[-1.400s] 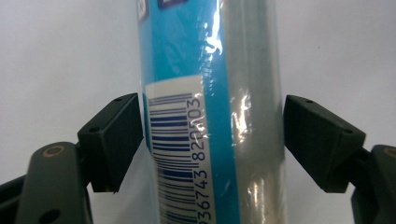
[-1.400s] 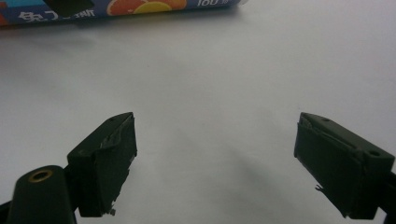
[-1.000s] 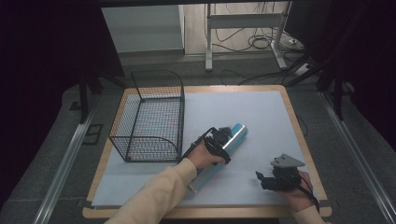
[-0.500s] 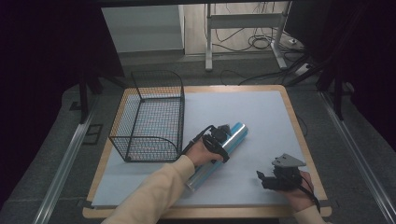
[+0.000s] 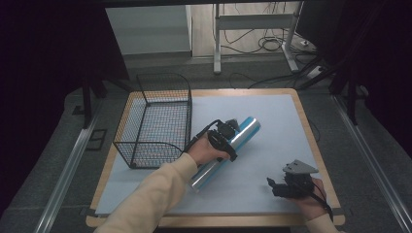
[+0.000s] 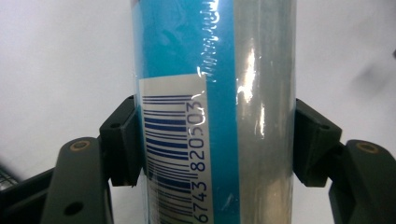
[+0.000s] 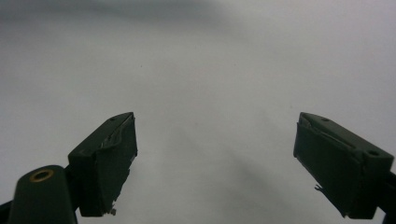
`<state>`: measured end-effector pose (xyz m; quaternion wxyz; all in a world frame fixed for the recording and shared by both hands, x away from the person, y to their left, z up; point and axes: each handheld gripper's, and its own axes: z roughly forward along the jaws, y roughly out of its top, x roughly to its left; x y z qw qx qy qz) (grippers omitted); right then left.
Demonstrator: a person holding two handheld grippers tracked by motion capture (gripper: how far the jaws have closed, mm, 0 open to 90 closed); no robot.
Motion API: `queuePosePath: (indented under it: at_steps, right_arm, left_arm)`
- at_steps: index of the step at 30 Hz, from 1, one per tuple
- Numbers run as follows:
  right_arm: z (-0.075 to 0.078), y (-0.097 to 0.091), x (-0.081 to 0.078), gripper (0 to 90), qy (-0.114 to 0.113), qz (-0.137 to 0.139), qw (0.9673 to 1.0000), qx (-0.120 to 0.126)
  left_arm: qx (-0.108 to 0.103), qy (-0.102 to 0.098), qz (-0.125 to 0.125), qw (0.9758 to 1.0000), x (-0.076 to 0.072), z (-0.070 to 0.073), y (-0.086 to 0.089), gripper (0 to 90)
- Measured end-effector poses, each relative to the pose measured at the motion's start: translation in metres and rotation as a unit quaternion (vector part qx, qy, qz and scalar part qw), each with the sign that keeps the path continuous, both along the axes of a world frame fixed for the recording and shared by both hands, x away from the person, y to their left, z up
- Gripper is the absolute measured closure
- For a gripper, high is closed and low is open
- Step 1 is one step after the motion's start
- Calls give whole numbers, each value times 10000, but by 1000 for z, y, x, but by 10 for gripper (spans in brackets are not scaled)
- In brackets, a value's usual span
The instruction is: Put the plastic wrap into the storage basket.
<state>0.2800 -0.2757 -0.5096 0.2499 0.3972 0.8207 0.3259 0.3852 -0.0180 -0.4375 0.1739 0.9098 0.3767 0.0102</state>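
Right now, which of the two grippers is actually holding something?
The left gripper, beside the wire basket: it is clamped around the blue and silver tube. The right gripper, near the table's front edge, is open with nothing between its jaws.

The right gripper (image 7: 215, 163) hangs over a pale grey worktop (image 7: 210, 70), its two black jaws rising from the bottom and standing wide apart with nothing between them. A soft shadow darkens the worktop along the top.
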Motion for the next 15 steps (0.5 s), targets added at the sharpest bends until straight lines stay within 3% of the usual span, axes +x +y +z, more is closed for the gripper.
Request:
queuePosePath:
  at_steps: [15]
  right_arm:
    - [-1, 0, 0, 137, 16, 3, 10000, -12]
  left_arm:
    - [33, -74, -40, 10000, 0, 13, -1, 317]
